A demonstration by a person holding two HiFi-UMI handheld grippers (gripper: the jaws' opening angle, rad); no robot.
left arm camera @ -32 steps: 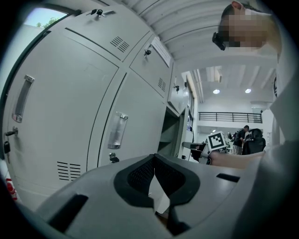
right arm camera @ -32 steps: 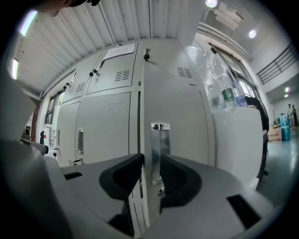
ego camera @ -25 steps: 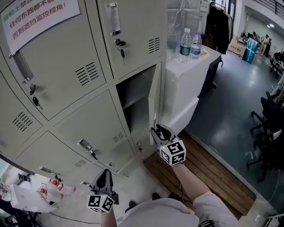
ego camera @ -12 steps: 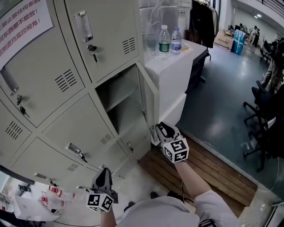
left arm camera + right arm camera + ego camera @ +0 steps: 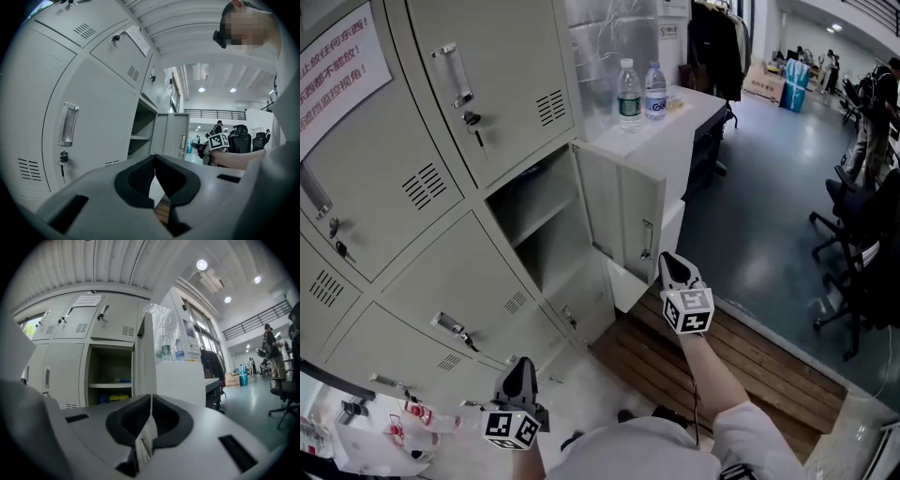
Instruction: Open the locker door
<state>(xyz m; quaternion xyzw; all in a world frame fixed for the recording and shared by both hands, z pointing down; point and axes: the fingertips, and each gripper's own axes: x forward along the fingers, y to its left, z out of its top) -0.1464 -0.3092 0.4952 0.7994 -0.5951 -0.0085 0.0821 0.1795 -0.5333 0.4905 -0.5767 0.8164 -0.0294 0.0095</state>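
Two handheld grippers face a grey bank of lockers (image 5: 431,178). We see the locker door (image 5: 623,217) swung wide open from the bank's right column, baring a shelf (image 5: 534,214) inside. Our right gripper (image 5: 668,260) hovers just beside the door's free edge, jaws closing tight with nothing between them. Our left gripper (image 5: 522,367), also pinched together and empty, hangs by the bank's bottom row.

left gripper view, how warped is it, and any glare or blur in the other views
Left gripper view: strong fisheye, locker fronts bow, dark round vignette. Right gripper view: same curvature, ceiling lamps blown out to white. Head view: evenly lit, sharp, milder bending.
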